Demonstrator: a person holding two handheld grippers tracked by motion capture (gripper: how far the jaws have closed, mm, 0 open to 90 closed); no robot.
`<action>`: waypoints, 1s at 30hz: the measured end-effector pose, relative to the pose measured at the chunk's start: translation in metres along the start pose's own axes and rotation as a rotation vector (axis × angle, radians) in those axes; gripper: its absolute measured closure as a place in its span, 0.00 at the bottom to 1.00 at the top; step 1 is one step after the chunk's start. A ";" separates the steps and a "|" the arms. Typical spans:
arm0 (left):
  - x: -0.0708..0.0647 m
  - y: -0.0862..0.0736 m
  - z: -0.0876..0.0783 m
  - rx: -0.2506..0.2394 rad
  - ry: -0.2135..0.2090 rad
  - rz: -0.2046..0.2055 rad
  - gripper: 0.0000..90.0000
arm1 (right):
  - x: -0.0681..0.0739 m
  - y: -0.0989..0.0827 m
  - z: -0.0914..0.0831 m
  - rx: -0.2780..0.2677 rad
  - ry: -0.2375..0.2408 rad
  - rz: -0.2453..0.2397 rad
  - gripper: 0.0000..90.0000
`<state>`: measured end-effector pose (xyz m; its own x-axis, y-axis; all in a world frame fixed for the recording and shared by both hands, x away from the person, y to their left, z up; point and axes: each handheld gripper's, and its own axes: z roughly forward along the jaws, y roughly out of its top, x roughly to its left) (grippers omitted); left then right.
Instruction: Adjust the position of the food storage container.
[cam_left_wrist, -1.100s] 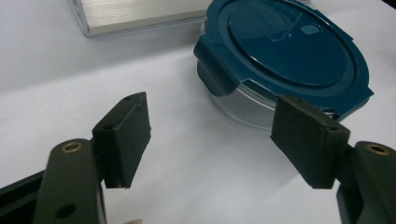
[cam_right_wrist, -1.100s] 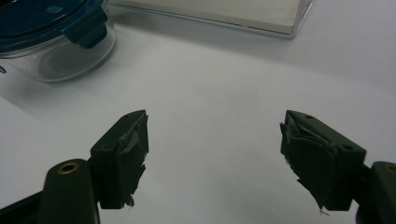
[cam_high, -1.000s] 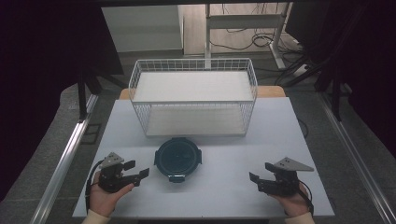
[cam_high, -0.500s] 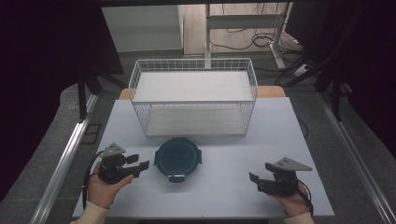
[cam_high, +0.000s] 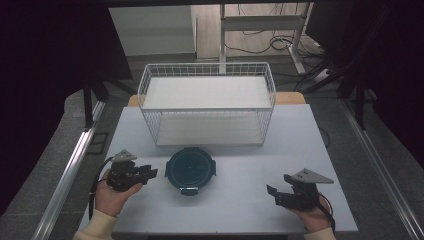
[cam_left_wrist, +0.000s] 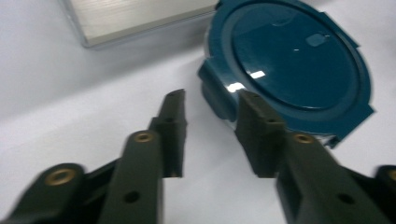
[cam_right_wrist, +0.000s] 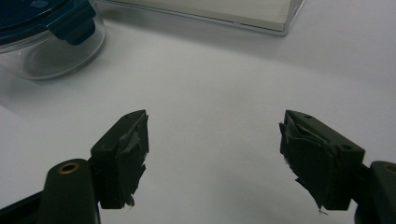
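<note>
Lower left of high view: left gripper (cam_high: 148, 173) approaching blue-lidded container (cam_high: 190, 169), jaws just narrowing, nothing between. Right gripper (cam_high: 274, 193) idle, agape, empty. Next: line up on lid clip (cam_left_wrist: 215, 91).

Bare table (cam_high: 240, 200) between grippers; wire basket (cam_high: 207, 107) blocks behind round container (cam_high: 190, 169).

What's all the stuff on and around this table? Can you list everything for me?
round container: one, clear body with dark teal clip lid, near middle of table.
wire basket: one, white, at the far side behind the container.
table: one, pale grey top.
left gripper: one, black, beside the container's left edge, jaws have just been closing, nothing between them.
right gripper: one, black, near right, jaws apart, holding nothing.
hands: two, light sleeves, near edge.
</note>
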<state>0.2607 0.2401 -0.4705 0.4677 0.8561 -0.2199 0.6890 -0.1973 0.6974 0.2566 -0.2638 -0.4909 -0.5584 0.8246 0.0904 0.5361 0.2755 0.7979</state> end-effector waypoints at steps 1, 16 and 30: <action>0.001 0.000 0.001 0.000 0.001 -0.005 0.81 | 0.000 0.000 0.000 -0.001 -0.001 0.000 0.26; 0.013 0.012 0.037 0.110 0.000 -0.023 1.00 | -0.001 -0.001 0.001 0.004 -0.018 -0.008 0.26; 0.008 0.018 0.053 0.125 -0.049 -0.045 1.00 | 0.000 -0.001 0.002 0.012 -0.029 -0.018 0.26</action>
<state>0.3060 0.2182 -0.4954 0.4588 0.8417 -0.2845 0.7721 -0.2193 0.5965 0.2573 -0.2633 -0.4932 -0.5491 0.8337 0.0586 0.5339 0.2959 0.7920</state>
